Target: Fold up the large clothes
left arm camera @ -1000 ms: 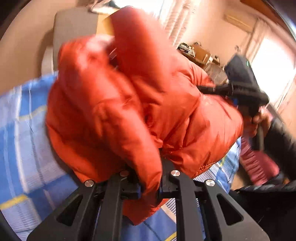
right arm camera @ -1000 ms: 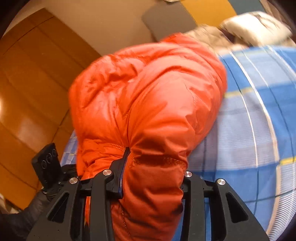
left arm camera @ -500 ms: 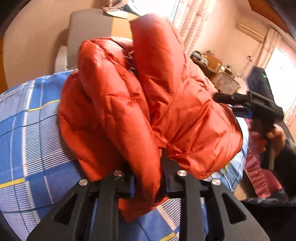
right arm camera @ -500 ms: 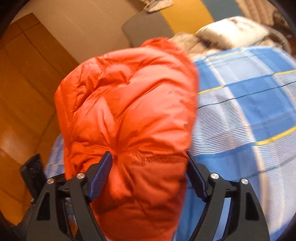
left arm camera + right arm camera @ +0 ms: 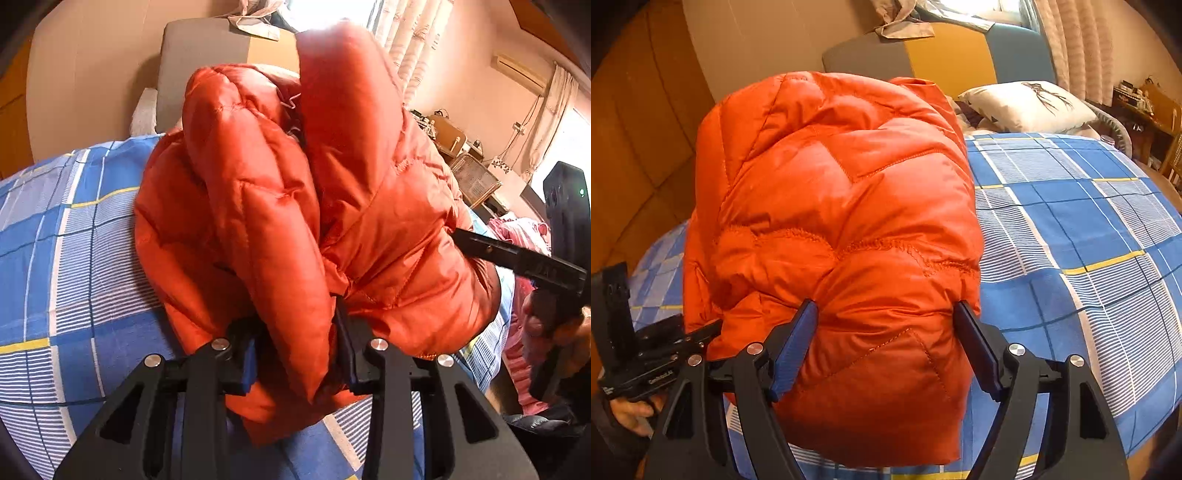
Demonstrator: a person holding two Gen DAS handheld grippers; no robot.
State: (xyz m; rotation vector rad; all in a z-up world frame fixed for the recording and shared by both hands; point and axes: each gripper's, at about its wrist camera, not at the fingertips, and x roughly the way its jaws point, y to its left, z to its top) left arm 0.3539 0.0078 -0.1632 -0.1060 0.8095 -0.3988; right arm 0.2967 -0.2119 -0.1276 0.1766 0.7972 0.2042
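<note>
A puffy orange down jacket (image 5: 332,203) (image 5: 831,184) lies bundled on a bed with a blue plaid cover (image 5: 55,258) (image 5: 1071,240). My left gripper (image 5: 295,354) is at the jacket's near edge. Its jaws are opening, and a thick fold hangs loosely between them. My right gripper (image 5: 886,332) straddles the opposite end of the bundle. Its jaws stand wide and are closing a little, the quilted bulk bulging between the blue pads (image 5: 794,343). In the left wrist view one right finger (image 5: 491,251) pokes in against the jacket's right side.
A white pillow (image 5: 1027,103) lies at the head of the bed before a grey, yellow and blue headboard (image 5: 945,55). Wooden panels (image 5: 639,147) rise on the left. A cluttered desk (image 5: 454,147) and pink cloth (image 5: 517,229) are beyond the bed's far side. Hands (image 5: 535,317) (image 5: 631,410) hold the tools.
The left jaws have parted from a tight pinch on the fold. The right jaws have spread wide around the bundle, and the right view has swung so more bed shows.
</note>
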